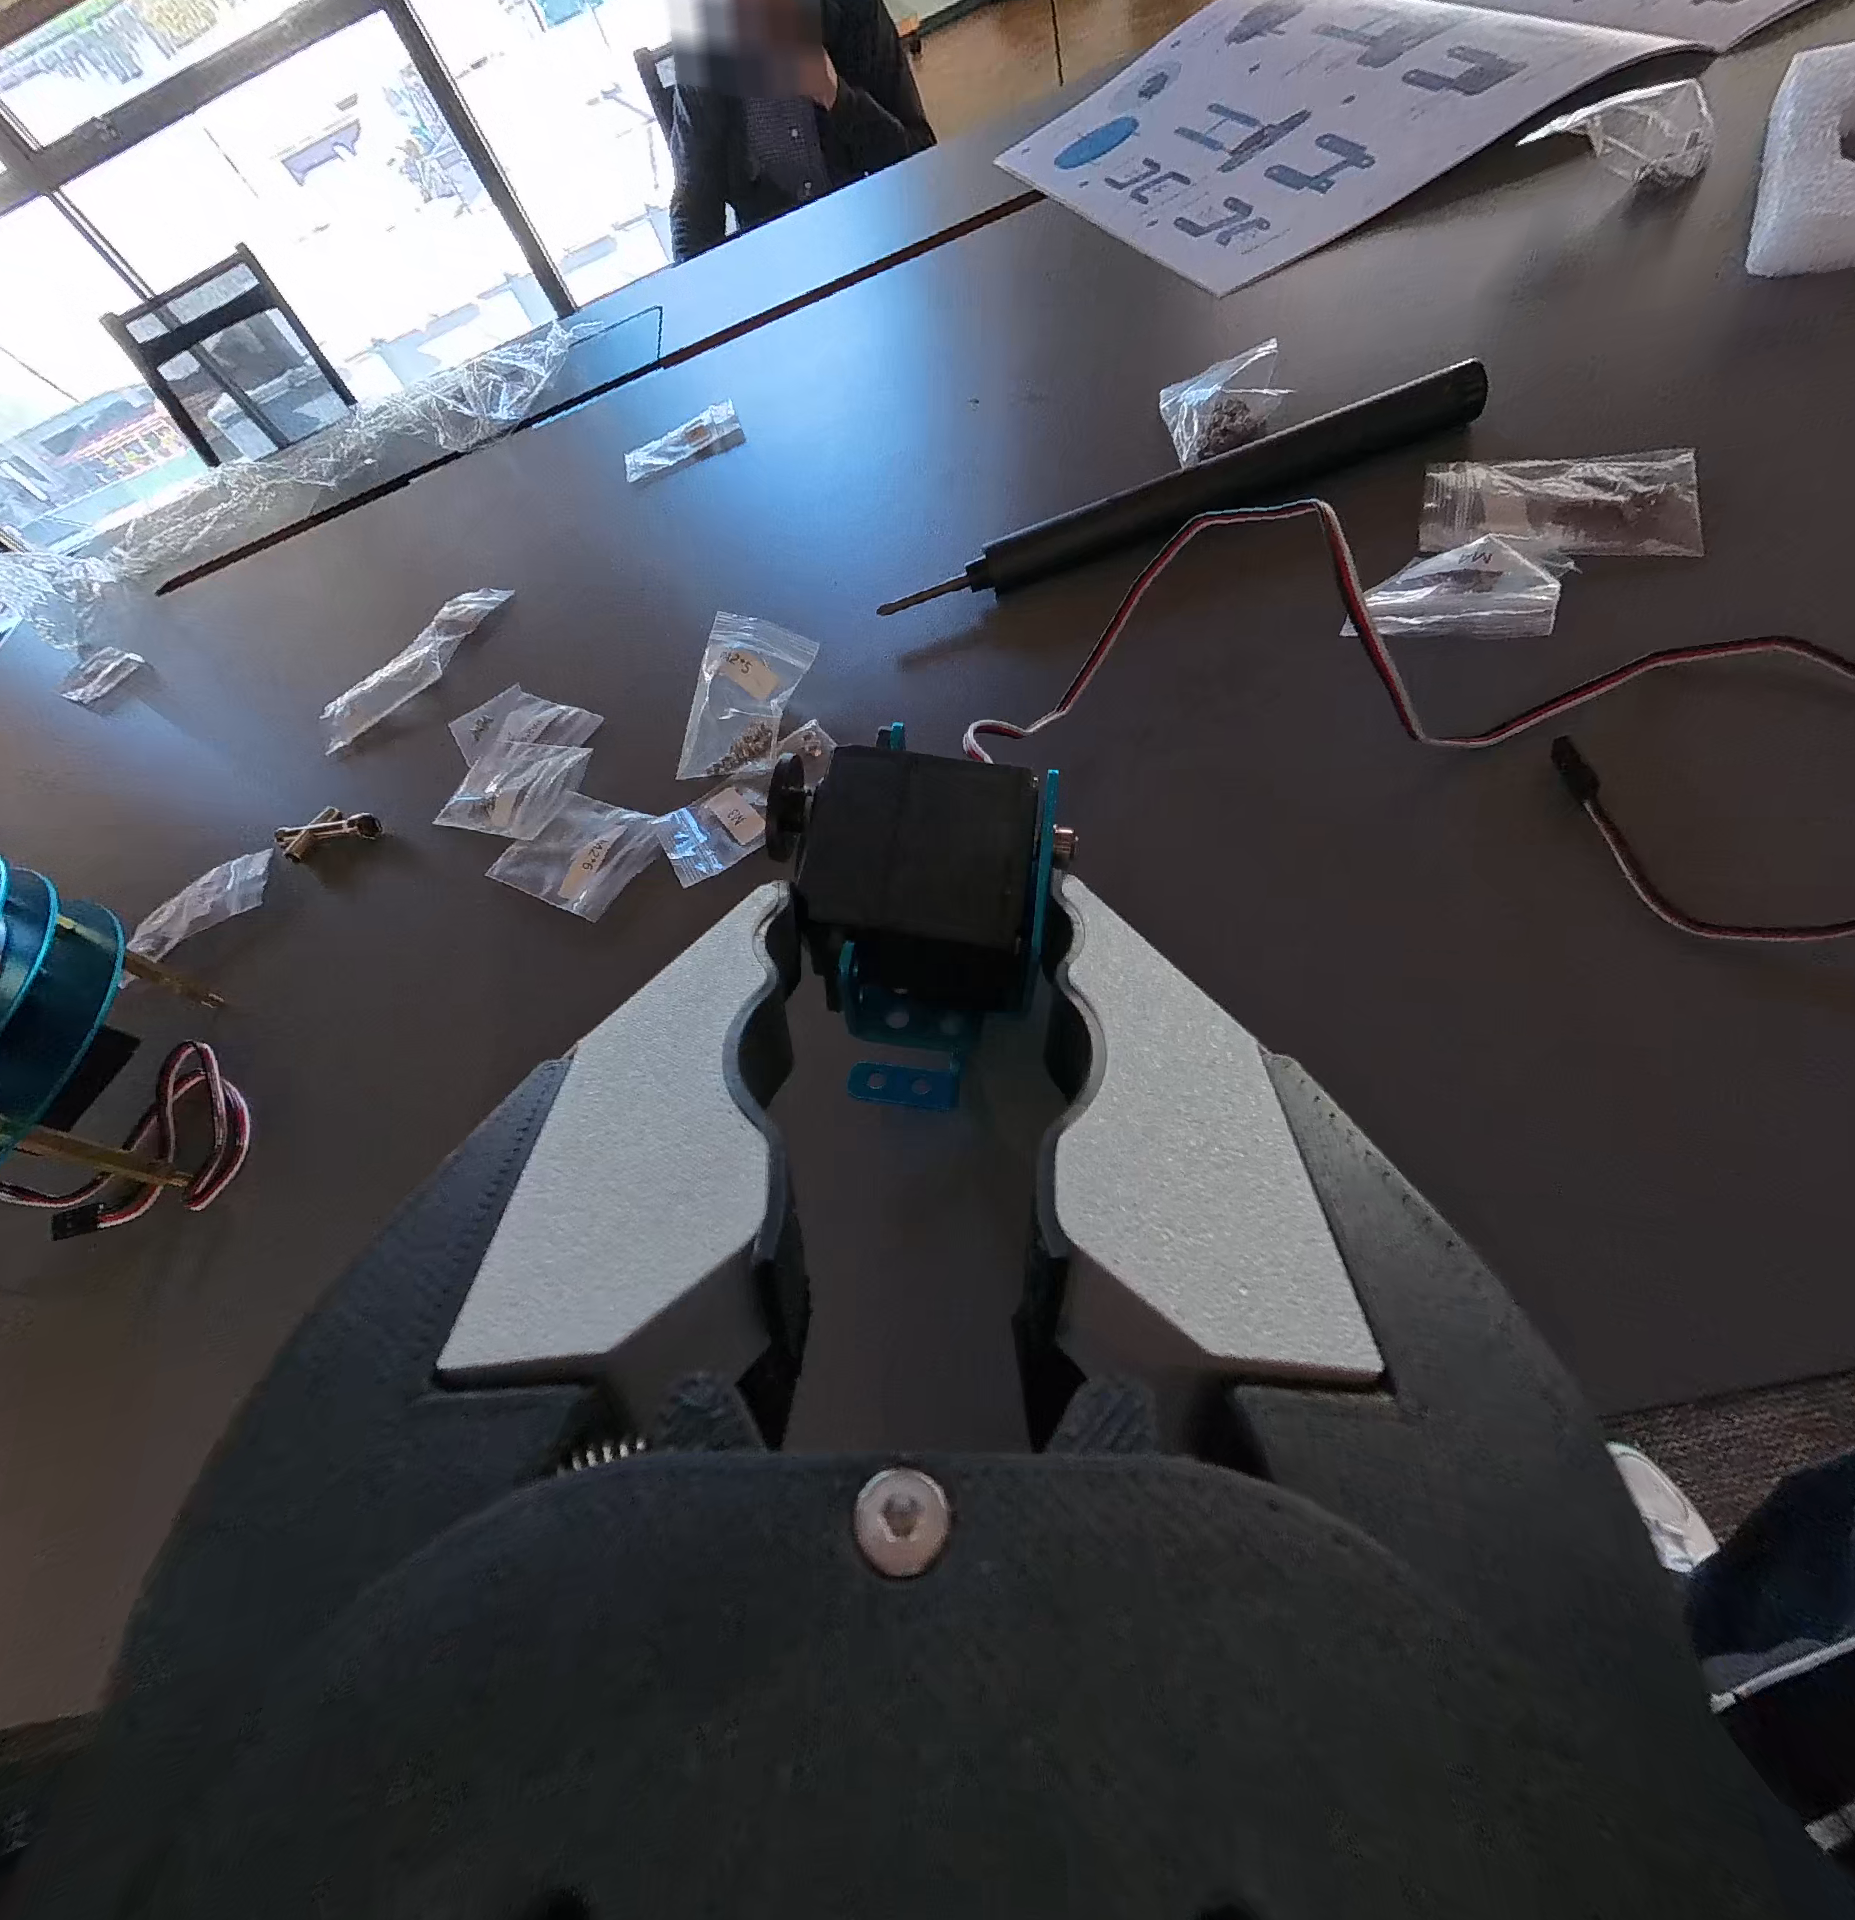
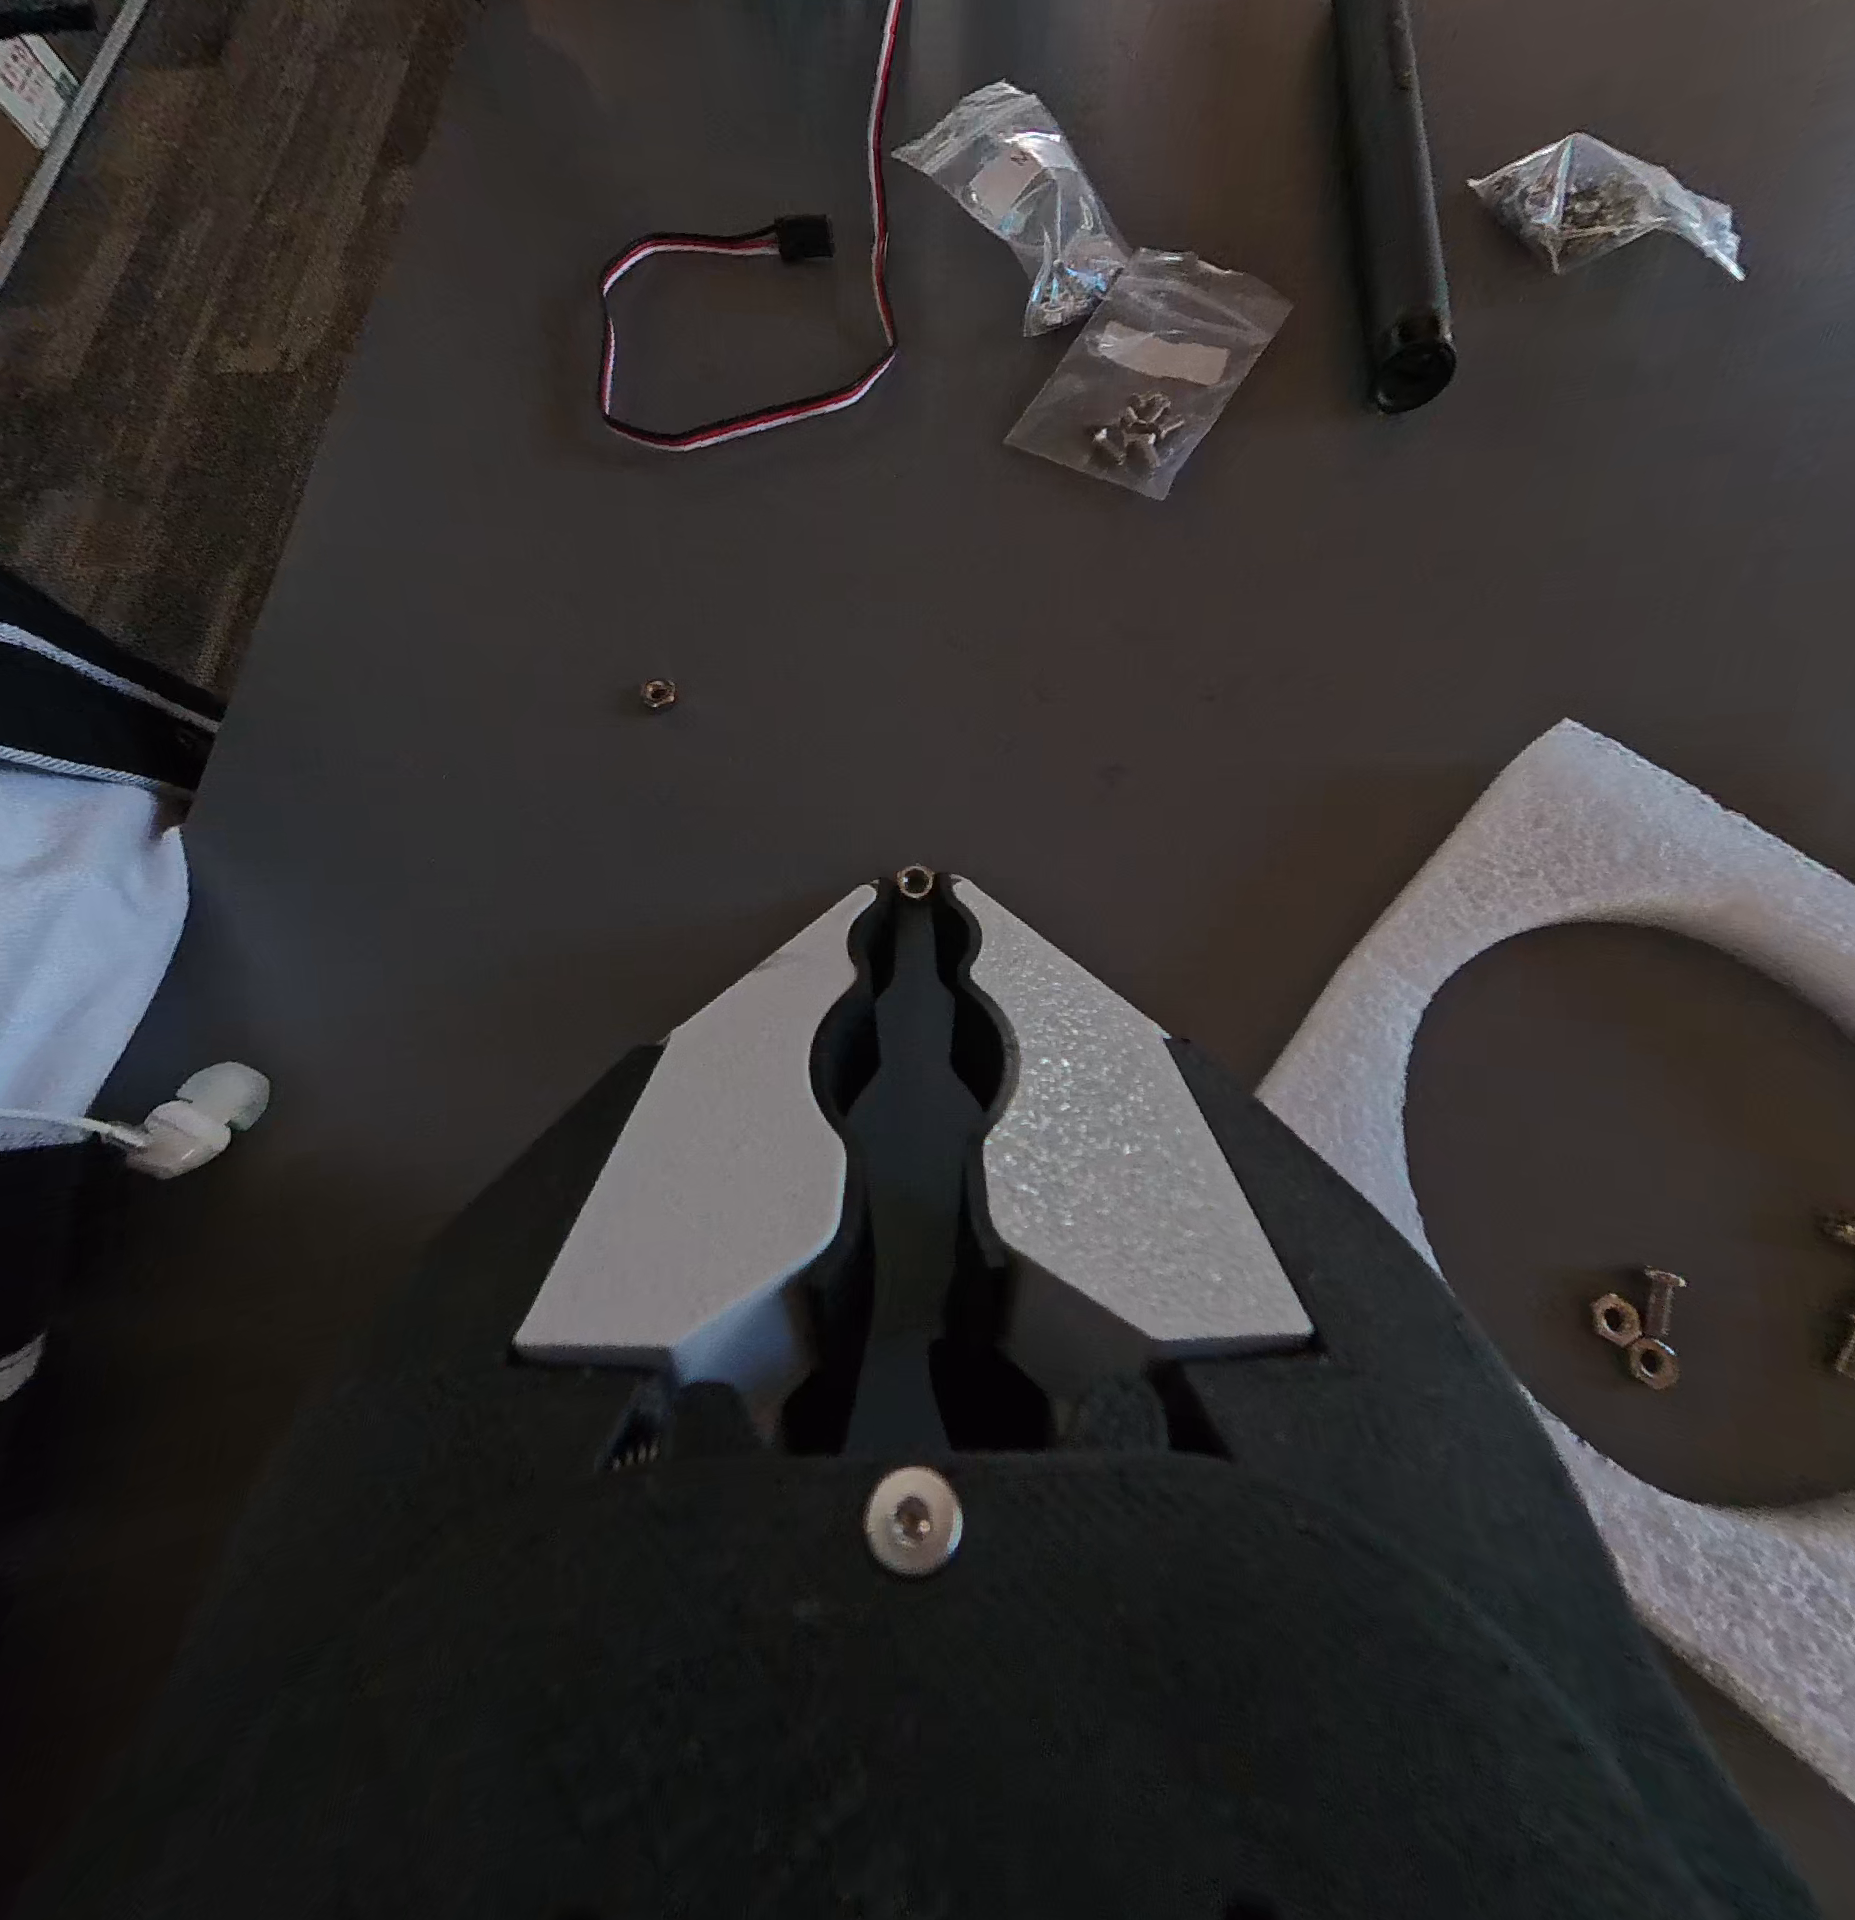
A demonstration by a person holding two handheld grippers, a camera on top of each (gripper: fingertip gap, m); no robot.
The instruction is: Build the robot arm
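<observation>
Dark grey table, black and blue parts

A black servo (image 1: 918, 857) sits in a blue bracket (image 1: 902, 1023); its cable (image 1: 1422, 727) is striped red, white and black. Grey-padded black grippers; brass-toned nut (image 2: 915, 883); white foam (image 2: 1588, 831) by the table's right edge; black screwdriver (image 1: 1214, 488).

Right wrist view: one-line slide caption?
Right gripper pinches a small nut at its fingertips above a dark table, foam ring with loose hardware alongside.
</observation>
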